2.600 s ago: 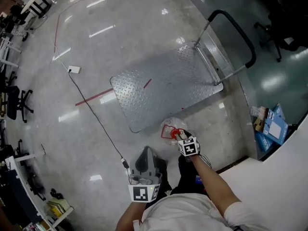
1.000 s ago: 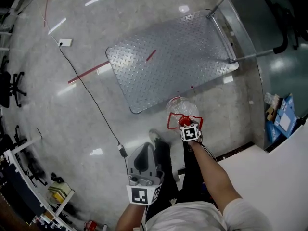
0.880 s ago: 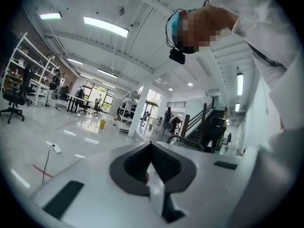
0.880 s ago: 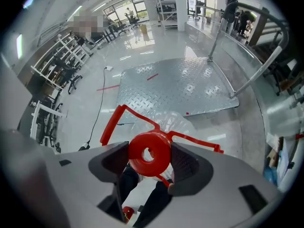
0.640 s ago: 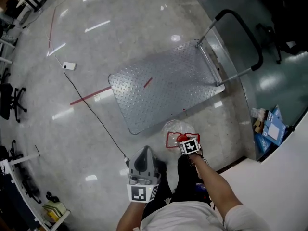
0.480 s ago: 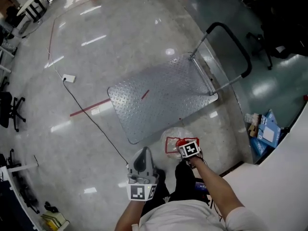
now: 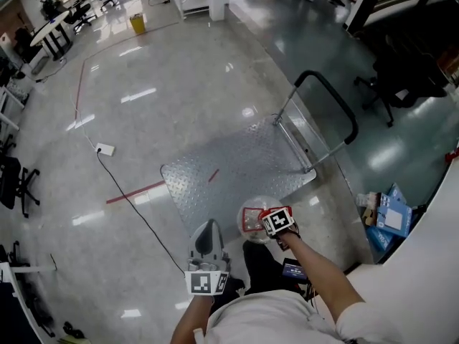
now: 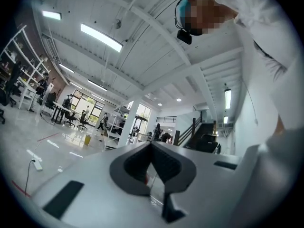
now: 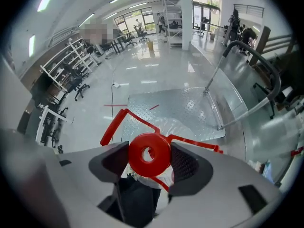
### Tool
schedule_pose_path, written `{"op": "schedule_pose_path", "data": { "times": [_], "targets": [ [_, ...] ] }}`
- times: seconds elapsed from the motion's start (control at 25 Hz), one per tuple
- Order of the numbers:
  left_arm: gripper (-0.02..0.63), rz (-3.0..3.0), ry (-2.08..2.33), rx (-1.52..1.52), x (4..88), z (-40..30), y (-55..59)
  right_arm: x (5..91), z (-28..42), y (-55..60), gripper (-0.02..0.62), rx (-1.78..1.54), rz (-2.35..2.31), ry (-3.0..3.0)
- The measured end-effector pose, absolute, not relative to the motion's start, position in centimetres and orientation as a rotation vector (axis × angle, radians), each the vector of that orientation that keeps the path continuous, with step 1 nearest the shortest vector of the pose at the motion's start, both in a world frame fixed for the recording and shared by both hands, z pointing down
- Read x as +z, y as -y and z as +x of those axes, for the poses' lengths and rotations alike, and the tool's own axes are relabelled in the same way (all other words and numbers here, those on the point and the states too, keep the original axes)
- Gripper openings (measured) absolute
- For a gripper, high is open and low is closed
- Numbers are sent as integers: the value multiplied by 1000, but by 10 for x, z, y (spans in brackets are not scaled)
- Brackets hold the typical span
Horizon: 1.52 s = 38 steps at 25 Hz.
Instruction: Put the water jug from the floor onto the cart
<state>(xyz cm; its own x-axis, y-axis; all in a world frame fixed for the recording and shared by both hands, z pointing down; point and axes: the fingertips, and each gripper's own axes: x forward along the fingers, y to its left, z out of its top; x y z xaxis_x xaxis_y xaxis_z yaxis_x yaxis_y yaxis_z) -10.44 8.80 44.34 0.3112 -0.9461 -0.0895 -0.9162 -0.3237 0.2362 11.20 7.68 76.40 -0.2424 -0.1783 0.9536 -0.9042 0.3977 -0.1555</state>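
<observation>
The right claw [image 9: 149, 147] is clamped on the red cap [image 9: 149, 156] of the water jug [image 7: 252, 206], one jaw on each side of the cap. The jug's red handle frame [image 9: 115, 123] juts forward past the jaws, and its clear body sits directly under the claw. In the head view the jug is at the near edge of the cart [image 7: 229, 169], overlapping the rim of the ribbed metal deck. I cannot tell whether its base rests on anything. The cart's black push handle [image 7: 331, 100] stands at the far right end of the deck. The left claw [image 8: 152, 148] has its jaws pressed together with nothing between them. It is held over the glossy floor [image 7: 143, 113], to the left of the jug and apart from it.
</observation>
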Motion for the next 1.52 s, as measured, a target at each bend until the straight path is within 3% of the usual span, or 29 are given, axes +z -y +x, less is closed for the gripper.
{"op": "schedule_pose_path", "data": {
  "times": [0.64, 1.52],
  "targets": [
    [3, 2319, 1964, -332, 404, -61, 50, 756, 90, 112, 278, 724, 734, 1829],
    [3, 2299, 1919, -225, 449, -103, 152, 803, 35, 222, 278, 872, 745, 1761]
  ]
}}
